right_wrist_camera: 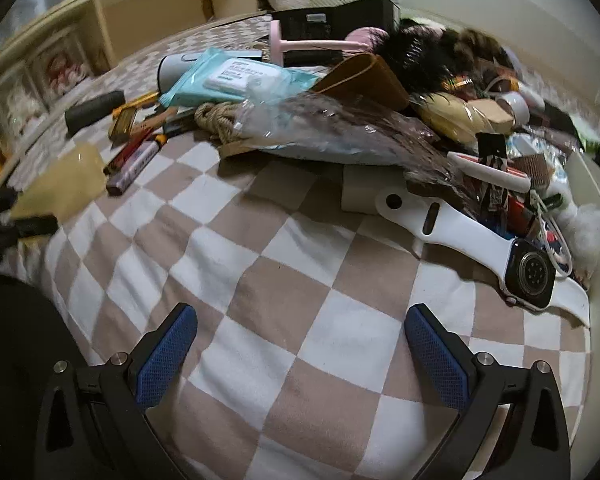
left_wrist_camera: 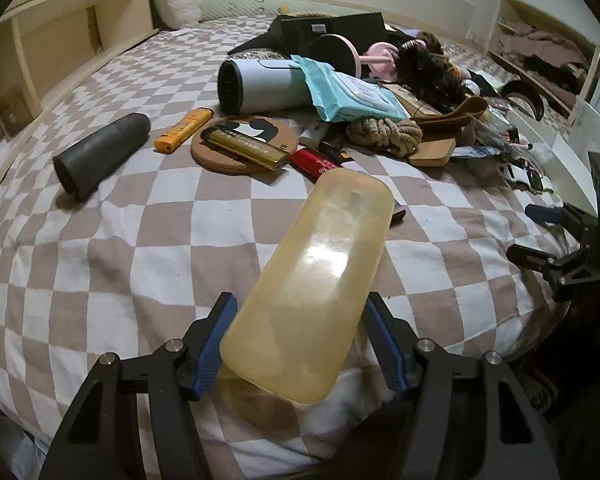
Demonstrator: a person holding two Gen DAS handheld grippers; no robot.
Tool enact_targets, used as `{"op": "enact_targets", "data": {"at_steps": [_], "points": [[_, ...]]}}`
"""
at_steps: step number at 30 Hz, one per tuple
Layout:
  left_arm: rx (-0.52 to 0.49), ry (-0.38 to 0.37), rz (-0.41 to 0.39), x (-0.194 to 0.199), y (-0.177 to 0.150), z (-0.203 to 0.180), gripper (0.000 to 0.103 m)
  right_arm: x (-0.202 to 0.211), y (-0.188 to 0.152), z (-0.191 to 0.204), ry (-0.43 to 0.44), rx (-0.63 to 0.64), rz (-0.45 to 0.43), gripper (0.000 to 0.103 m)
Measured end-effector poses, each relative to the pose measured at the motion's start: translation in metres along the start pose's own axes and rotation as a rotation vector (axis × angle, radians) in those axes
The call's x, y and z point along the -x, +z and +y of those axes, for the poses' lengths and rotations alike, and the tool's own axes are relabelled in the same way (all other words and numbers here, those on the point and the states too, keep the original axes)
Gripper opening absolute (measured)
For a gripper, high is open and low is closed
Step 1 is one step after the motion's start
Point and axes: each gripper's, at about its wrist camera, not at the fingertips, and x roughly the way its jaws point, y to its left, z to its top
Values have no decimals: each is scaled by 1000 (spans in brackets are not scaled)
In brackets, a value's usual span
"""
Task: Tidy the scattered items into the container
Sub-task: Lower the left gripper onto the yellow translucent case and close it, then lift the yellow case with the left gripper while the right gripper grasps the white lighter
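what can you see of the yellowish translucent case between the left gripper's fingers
The translucent case is a long, flat, amber-tinted piece with rounded corners, rubbery or soft plastic by its look, with a light glare on its top. It lies tilted on the checkered bedspread, its near end between the blue pads of the left gripper. The left pad seems to touch its edge; the right shows a slight gap. Its far end nears a red lighter.
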Motion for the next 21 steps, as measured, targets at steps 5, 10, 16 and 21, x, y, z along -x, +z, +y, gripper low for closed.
{"op": "enact_targets", "data": {"at_steps": [5, 10, 16, 21], "points": [[46, 83, -33, 7, -7, 12, 61, 5, -6, -3, 6, -4, -15, 103], [211, 193, -78, 17, -14, 54, 56, -1, 0, 1, -36, -40, -10, 103], [316, 234, -109, 19, -23, 79, 57, 1, 7, 19, 9, -5, -51, 96], [305, 273, -117, 17, -23, 72, 57, -5, 26, 48, 192, 79, -35, 76]]}}
